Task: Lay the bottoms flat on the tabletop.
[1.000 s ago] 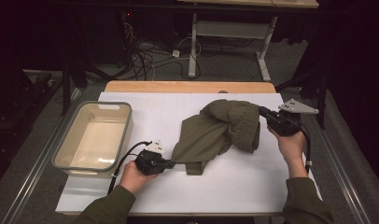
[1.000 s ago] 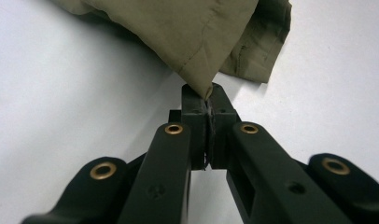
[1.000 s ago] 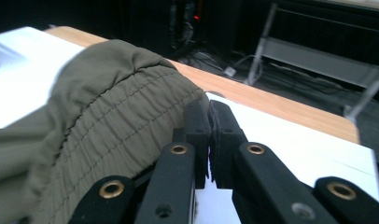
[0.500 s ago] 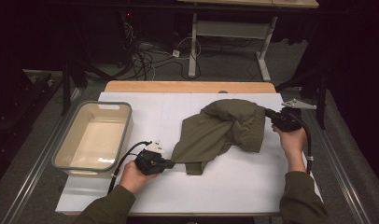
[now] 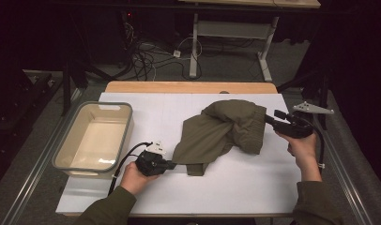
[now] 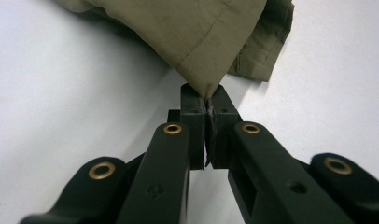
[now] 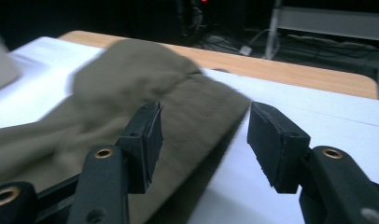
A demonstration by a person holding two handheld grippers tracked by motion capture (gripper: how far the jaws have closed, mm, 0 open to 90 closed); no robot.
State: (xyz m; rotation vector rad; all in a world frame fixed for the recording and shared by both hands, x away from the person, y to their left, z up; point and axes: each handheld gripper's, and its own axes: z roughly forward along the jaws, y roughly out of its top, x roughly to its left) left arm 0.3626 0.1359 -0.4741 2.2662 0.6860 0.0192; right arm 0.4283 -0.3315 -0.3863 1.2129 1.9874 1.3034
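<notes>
1. An olive-green garment [image 5: 221,133] lies crumpled on the white table cover [image 5: 235,187], right of the middle, its bulk bunched toward the right side and a narrower part trailing down-left.
2. The left gripper [image 5: 171,164] lies low on the cover at the garment's lower-left tip. In the left gripper view its jaws are pressed together on a hemmed corner of the cloth [image 6: 207,88], pinching it.
3. The right gripper [image 5: 268,119] is at the garment's right edge, held level and pointing left. Its jaws have just been opening; in the right gripper view they stand spread, with the cloth [image 7: 131,93] lying behind and beneath them and neither pad pressing on it.
4. A clear plastic bin [image 5: 66,150] sits on the left part of the table, well apart from the garment.
5. Beyond the cover runs a wooden table edge [image 5: 188,87], with cables [image 5: 156,51] on the floor behind.
</notes>
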